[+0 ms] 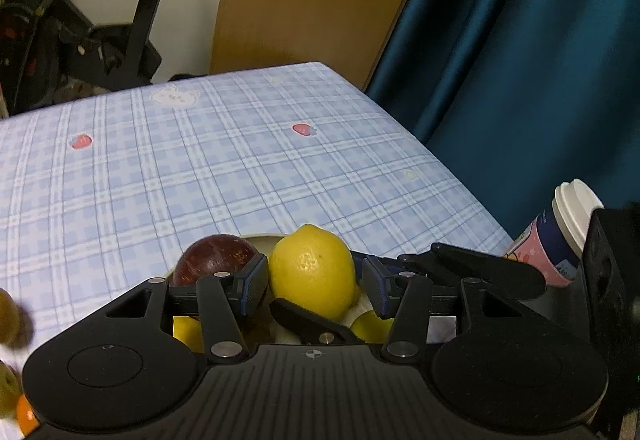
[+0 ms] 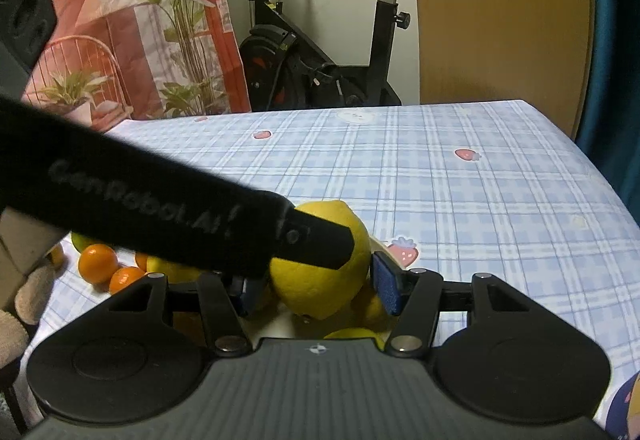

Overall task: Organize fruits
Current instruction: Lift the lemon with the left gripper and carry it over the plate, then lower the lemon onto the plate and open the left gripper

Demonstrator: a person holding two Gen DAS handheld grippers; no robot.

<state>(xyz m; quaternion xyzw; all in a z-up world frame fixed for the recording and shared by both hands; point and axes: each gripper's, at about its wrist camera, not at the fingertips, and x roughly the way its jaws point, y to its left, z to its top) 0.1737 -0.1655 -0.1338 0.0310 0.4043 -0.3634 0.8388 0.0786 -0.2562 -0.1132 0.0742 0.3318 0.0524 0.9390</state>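
A yellow lemon [image 1: 312,270] sits atop piled lemons beside a dark red apple [image 1: 218,258]; oranges [image 2: 98,263] lie left.

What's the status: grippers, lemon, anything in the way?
Both grippers open, left and right flanking the lemon. Lemon tops fruit pile on plate. Left gripper crosses right view.

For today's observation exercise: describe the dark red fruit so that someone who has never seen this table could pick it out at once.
Start at the blue checked tablecloth. At its near edge a pale plate holds piled fruit. The dark red fruit sits at the pile's left, beside the big lemon; it is the only round, maroon piece, every neighbour being yellow.
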